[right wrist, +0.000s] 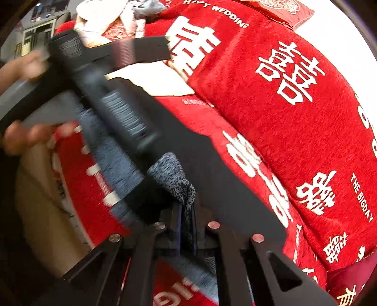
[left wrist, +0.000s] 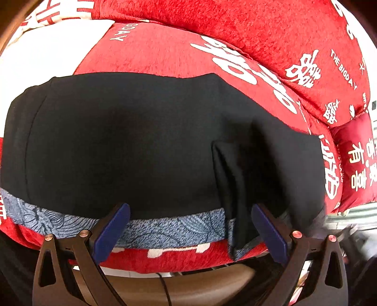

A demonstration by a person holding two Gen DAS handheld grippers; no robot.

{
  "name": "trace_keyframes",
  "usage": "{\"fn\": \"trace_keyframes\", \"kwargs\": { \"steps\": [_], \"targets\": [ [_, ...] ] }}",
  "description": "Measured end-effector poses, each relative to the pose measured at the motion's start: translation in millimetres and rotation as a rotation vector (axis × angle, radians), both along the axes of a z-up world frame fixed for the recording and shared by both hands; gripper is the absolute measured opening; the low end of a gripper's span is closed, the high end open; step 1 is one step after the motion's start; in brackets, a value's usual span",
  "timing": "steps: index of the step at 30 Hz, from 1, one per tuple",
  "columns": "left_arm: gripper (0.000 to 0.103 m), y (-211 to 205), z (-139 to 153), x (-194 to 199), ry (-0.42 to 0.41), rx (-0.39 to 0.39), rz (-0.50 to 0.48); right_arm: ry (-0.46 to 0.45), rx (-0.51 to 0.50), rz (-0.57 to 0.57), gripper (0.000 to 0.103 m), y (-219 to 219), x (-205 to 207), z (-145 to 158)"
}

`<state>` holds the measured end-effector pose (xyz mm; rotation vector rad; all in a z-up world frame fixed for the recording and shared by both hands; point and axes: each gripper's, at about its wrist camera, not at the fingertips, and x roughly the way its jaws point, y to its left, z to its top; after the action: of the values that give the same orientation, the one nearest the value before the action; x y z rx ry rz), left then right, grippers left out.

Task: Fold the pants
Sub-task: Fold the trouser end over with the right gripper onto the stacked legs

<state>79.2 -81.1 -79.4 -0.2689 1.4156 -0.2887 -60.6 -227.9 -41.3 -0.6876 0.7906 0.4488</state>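
Note:
Black pants (left wrist: pixel 132 138) lie spread on a red bed cover, with a blue-grey patterned lining band (left wrist: pixel 169 229) along the near edge and a folded-over flap (left wrist: pixel 235 188) at the right. My left gripper (left wrist: pixel 190 233) is open, its blue pads either side of the band, holding nothing. My right gripper (right wrist: pixel 187 226) is shut on a bunched corner of the pants (right wrist: pixel 174 179), black outside and speckled grey inside, lifted off the bed. The left gripper's dark handle (right wrist: pixel 106 94) crosses the right wrist view, blurred, with a hand on it.
The red bed cover (right wrist: pixel 271 106) with white characters fills the background. A white patch (left wrist: pixel 47 51) lies at far left. A dark red pillow (left wrist: pixel 353 160) sits at right. A wooden bed edge (left wrist: pixel 165 282) is below. A pile of clothes (right wrist: pixel 113 18) lies far off.

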Motion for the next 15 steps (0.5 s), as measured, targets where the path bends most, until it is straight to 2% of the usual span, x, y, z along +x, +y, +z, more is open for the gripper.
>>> {"fn": "trace_keyframes", "kwargs": {
  "steps": [3, 4, 6, 7, 9, 10, 11, 12, 15],
  "targets": [
    [0.103, -4.1, -4.4, 3.7, 0.010, 0.010, 0.004, 0.050, -0.074, -0.046, 0.008, 6.2, 3.6, -41.0],
    [0.103, -7.2, -4.6, 5.5, 0.009, 0.017, -0.001, 0.056, -0.084, -0.053, 0.013, 8.2, 8.3, -48.1],
    [0.103, -12.0, -3.3, 7.6, 0.011, 0.013, -0.007, 0.048, -0.104, -0.065, 0.016, 12.8, 8.1, -50.1],
    [0.103, -15.0, -1.7, 8.6, 0.014, -0.001, -0.011, 0.045, -0.093, -0.070, 0.021, 12.9, 6.8, -44.8],
    [0.103, -21.8, 1.4, 10.6, 0.014, -0.020, -0.022, 0.045, -0.016, -0.089, 0.043, 7.8, 0.7, -27.1],
    [0.103, -27.6, 2.6, 12.6, 0.014, -0.029, -0.032, 0.041, 0.045, -0.108, 0.064, -0.3, -2.6, -15.0],
    [0.103, -33.5, 2.9, 14.6, 0.015, -0.037, -0.044, 0.034, 0.094, -0.126, 0.076, -9.5, -4.1, -6.1],
    [0.103, -40.7, 1.8, 17.4, 0.020, -0.046, -0.066, 0.025, 0.168, -0.161, 0.077, -23.6, -7.4, 6.4],
    [0.103, -59.2, -9.2, 26.6, 0.057, -0.008, -0.093, 0.019, 0.265, -0.281, 0.077, -59.5, -1.9, 22.3]
  ]
}}
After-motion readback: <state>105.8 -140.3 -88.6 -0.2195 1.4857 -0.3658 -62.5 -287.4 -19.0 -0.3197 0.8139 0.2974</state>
